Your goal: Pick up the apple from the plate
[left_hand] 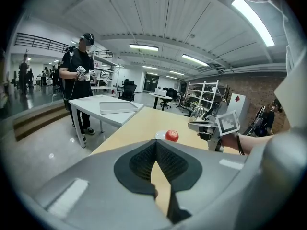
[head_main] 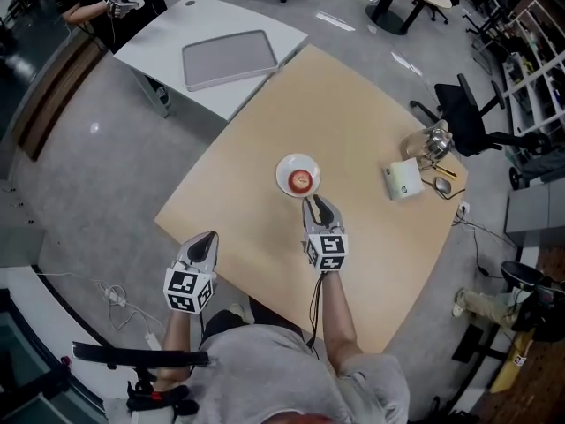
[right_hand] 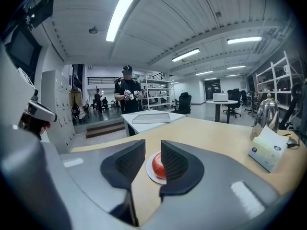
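Just short of the plate (head_main: pixel 289 164), right gripper (head_main: pixel 314 201) hovers part-spread; apple (head_main: pixel 301 181) looks firm, probably slick, so squeeze its widest sides.

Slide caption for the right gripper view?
Right gripper, jaws apart, aimed at the round red apple on its small white plate.

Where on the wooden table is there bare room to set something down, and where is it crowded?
Bare: the far stretch beyond the plate, toward the white table; also the near side between right tool and white box. Crowded: the right corner, with box, kettle and mouse.
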The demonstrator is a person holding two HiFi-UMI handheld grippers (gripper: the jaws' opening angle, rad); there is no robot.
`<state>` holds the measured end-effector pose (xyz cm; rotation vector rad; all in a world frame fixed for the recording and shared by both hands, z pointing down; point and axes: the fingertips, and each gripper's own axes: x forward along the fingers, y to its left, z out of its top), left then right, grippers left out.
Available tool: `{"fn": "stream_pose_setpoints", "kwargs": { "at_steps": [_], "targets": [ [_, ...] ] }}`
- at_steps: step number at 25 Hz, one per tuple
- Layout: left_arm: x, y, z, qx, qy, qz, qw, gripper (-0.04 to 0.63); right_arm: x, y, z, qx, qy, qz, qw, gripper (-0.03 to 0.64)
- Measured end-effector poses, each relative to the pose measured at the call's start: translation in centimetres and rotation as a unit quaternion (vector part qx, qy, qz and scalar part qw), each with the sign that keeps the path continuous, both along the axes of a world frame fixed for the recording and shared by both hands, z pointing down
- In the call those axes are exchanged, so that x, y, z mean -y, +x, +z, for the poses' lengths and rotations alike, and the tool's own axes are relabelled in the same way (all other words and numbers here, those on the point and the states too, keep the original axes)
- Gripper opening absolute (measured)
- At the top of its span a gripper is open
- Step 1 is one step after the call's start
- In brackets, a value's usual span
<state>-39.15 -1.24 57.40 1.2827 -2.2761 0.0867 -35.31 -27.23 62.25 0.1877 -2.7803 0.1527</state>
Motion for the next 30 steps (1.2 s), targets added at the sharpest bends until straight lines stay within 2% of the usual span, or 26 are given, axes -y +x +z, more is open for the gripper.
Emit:
{"fn": "stream_pose_setpoints", "kwargs": {
  "at_steps": [3,11,20,30],
  "targets": [
    [0.2,-0.2,0.6,-0.004,-0.004,-0.003,1.0000,0.020,0.5,-1.2,1.1,-0.009,0.004,-0.008,1.000,0.120],
    [0.2,-0.4,2.0,-0.019,-0.019,-0.012,0.9996,0.020,1.8,-3.6,4.4,-0.036,0.005,-0.016,0.999,0.233],
    [0.0,-0.7,3.3,-0.034,-0.036,-0.019,0.9986,0.020,2.6,-5.3,9.3,-0.089,0.004,-0.027,0.996,0.334],
    [0.6,-0.9,4.5,-0.043,-0.044,-0.023,0.9978,0.020,3.5,-6.7,12.8,-0.113,0.000,-0.034,0.993,0.365]
  ]
}}
